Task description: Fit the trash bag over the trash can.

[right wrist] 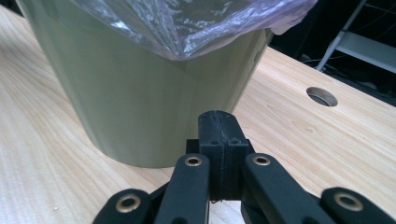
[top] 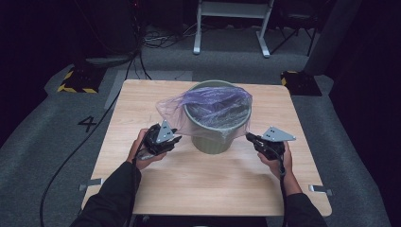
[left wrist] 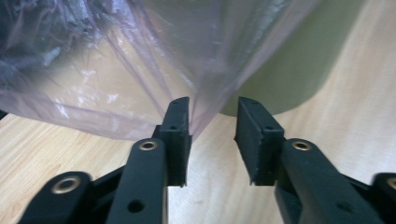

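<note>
Fingers of the left gripper (left wrist: 212, 135) stand parted, one finger (left wrist: 180, 126) touching the bag's (top: 208, 106) hanging skirt, unclamped. Right gripper (right wrist: 219, 140) is pressed shut, empty, just beside the bin (top: 213, 137) at mid-counter (top: 156, 189). Bag edge lies directly ahead of the left fingers, the nearer hand.

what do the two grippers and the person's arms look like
Both the left gripper and right gripper are black, each topped by a grey three-cornered plate, with brass-coloured rivets on the jaw links and flat black pads. A black cable trails from each. The person wears black sleeves.
</note>
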